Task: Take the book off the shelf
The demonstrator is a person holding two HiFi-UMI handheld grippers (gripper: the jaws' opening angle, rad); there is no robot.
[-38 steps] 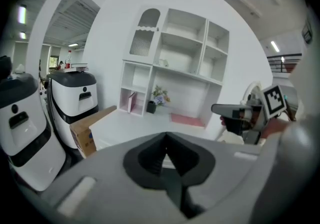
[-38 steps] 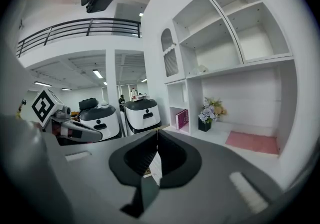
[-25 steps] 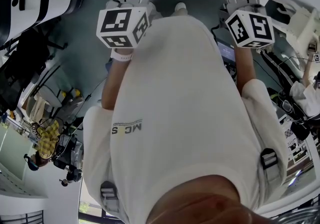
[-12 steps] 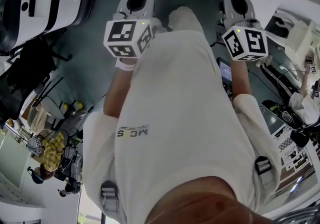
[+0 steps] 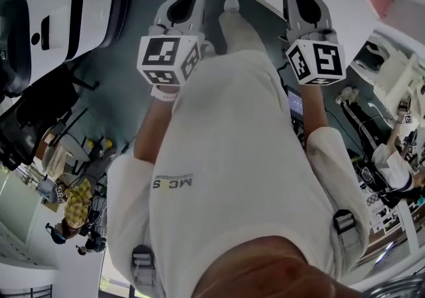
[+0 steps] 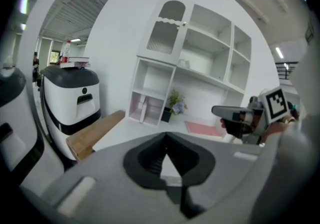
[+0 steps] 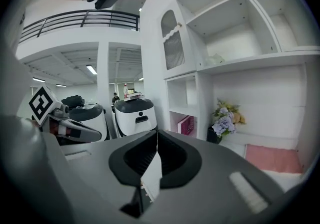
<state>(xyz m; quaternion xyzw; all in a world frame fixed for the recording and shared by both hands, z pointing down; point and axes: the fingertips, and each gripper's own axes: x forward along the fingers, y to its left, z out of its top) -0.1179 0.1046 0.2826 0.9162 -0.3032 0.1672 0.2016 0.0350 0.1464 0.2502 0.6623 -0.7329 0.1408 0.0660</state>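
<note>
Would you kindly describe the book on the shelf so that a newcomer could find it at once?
Start at the tall white shelf unit against the wall and go to the narrow low compartment beneath its arched ribbed door. The book stands there, the only deep pink thing in that compartment, left of the potted flowers in the right gripper view.
</note>
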